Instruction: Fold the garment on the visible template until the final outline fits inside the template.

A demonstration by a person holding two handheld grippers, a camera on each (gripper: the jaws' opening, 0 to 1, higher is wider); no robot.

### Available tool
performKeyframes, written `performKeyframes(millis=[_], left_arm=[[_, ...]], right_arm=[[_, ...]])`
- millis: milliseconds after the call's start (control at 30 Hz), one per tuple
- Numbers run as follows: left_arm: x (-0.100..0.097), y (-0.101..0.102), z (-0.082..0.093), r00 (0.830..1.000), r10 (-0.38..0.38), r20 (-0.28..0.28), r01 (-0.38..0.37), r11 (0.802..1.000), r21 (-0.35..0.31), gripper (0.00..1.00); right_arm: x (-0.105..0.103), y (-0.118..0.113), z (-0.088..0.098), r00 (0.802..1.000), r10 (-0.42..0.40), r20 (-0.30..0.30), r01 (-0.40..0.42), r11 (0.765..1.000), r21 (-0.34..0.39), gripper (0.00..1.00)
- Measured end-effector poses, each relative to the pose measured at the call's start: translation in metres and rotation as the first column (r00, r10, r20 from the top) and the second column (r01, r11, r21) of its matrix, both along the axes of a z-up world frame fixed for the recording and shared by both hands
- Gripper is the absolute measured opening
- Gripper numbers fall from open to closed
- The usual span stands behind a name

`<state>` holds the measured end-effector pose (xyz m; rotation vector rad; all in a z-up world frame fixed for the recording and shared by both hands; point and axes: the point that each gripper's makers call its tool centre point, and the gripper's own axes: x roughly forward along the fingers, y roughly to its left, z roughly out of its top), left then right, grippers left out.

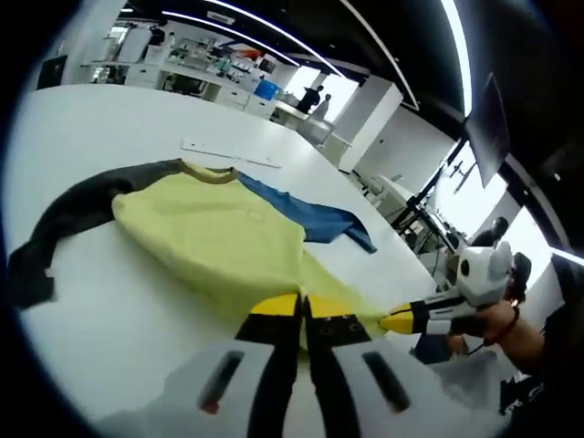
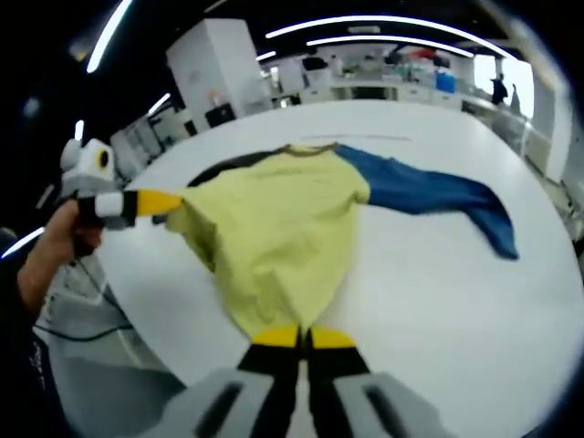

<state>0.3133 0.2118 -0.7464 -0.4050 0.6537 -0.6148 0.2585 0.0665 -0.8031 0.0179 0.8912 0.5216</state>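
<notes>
While both grippers grip the hem of the garment (image 1: 219,242), the yellow shirt lies spread across the white table (image 1: 109,319), its body flat on the surface and its lower edge drawn up toward the table's near edge. In the left gripper view, the left gripper (image 1: 303,306) has its yellow-tipped jaws pressed together on one hem corner, and the right gripper (image 1: 401,321) comes in from the right, held by a person's hand (image 1: 497,321), its yellow tip pinching the other hem corner. From that view the dark sleeve (image 1: 68,219) trails off to the left and the blue sleeve (image 1: 306,214) stretches to the right, with the collar at the far side. A thin pale strip (image 1: 228,153) lies on the table beyond the collar. In the right gripper view, the right gripper's jaws are closed on the cloth at the bottom, and the left gripper reaches in from the left, clamped on the hem. Lab benches (image 2: 392,78) and people stand in the background.
</notes>
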Motion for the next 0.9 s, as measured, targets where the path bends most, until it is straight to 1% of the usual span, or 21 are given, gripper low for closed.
performKeyframes(millis=[133,300,367,500,667,767,900], left_arm=[[0.009,-0.013,-0.009,1.000,-0.003,-0.019,0.003,1.000,-0.011,0.00],[0.020,-0.027,-0.025,0.999,0.000,-0.050,-0.001,1.000,-0.016,0.00],[0.023,-0.031,-0.031,0.998,-0.002,-0.060,0.001,1.000,-0.016,0.00],[0.029,-0.036,-0.045,0.997,0.001,-0.076,0.000,1.000,0.005,0.00],[0.033,-0.043,-0.058,0.995,0.005,-0.102,-0.004,1.000,0.011,0.00],[0.034,-0.047,-0.065,0.994,-0.007,-0.107,0.010,1.000,0.029,0.02],[0.034,-0.050,-0.069,0.996,-0.019,-0.092,0.023,0.999,0.047,0.06]], right_arm=[[-0.002,-0.003,-0.004,1.000,-0.004,-0.007,0.004,1.000,-0.012,0.00],[-0.004,-0.006,-0.011,1.000,-0.009,-0.023,0.008,1.000,-0.020,0.00],[-0.004,-0.007,-0.013,1.000,-0.011,-0.028,0.011,1.000,-0.021,0.00],[-0.003,-0.008,-0.018,0.999,-0.018,-0.035,0.017,1.000,-0.024,0.00],[-0.003,-0.010,-0.018,0.999,-0.029,-0.043,0.028,0.999,-0.028,0.00],[-0.003,-0.010,-0.020,0.998,-0.032,-0.047,0.031,0.999,-0.030,0.00],[-0.002,-0.010,-0.021,0.998,-0.035,-0.053,0.033,0.999,-0.031,0.00]])
